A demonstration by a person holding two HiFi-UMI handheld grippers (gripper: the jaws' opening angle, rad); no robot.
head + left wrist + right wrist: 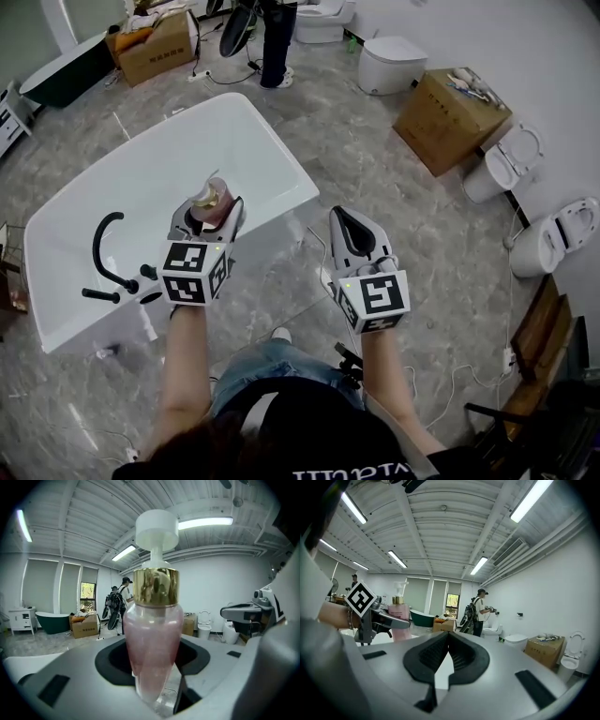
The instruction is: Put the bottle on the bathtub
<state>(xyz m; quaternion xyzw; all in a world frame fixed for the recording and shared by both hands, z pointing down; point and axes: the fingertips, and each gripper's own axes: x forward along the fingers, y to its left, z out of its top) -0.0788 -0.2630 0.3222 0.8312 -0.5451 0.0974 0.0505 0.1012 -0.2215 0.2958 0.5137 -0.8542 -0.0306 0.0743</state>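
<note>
A pink bottle (216, 195) with a gold collar and a white pump top stands upright between the jaws of my left gripper (212, 217), which is shut on its lower body. It fills the left gripper view as the bottle (153, 634) in the left gripper (154, 688). The bottle hangs over the front right rim of the white bathtub (272, 155), beside the black faucet (105, 246). My right gripper (349, 217) is over the floor to the right of the tub, shut and empty. The right gripper view shows the right gripper (447, 641) and the bottle (398, 613) to its left.
Cardboard boxes sit at the back left (155, 47) and at the right (450, 117). Toilets (392, 64) (502, 164) (562, 234) line the right wall. A person (277, 42) stands beyond the tub. A dark tub (61, 70) lies far left. Cables run across the floor near my feet.
</note>
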